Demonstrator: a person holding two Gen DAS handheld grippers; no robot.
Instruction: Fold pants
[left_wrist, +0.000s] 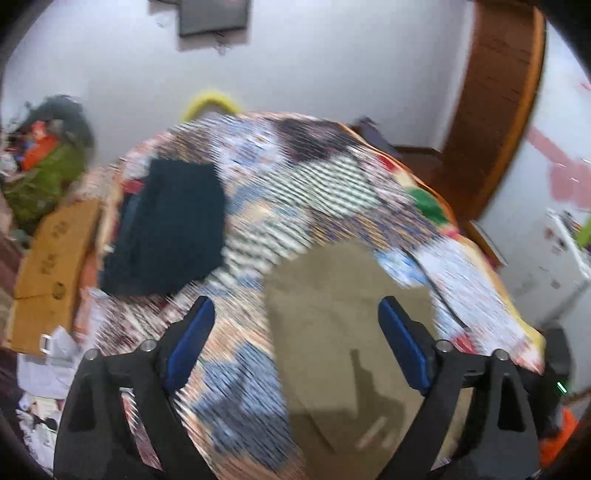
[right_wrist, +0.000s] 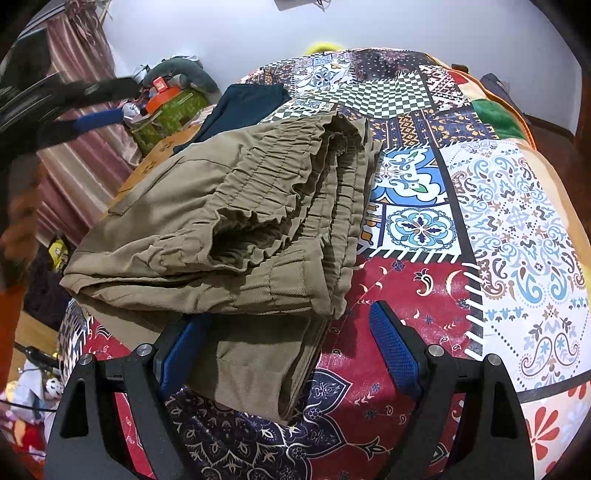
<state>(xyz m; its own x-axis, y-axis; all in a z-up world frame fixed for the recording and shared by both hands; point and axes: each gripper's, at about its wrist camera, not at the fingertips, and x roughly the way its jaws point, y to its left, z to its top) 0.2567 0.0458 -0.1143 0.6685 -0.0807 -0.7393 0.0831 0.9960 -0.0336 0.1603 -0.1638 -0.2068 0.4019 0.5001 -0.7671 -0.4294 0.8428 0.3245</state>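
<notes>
Pants (right_wrist: 229, 229), khaki, folded, centre-left on patchwork bedspread (right_wrist: 517, 221); left gripper (left_wrist: 295, 332) and right gripper (right_wrist: 288, 332) both spread wide, empty.

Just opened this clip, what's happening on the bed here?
A person with two handheld grippers is folding khaki pants on a patchwork bedspread. The pants already lie folded in layers, elastic waistband on top. The right gripper is open beside their lower edge; the left gripper is open above them. Dark folded clothes lie farther back.
</notes>
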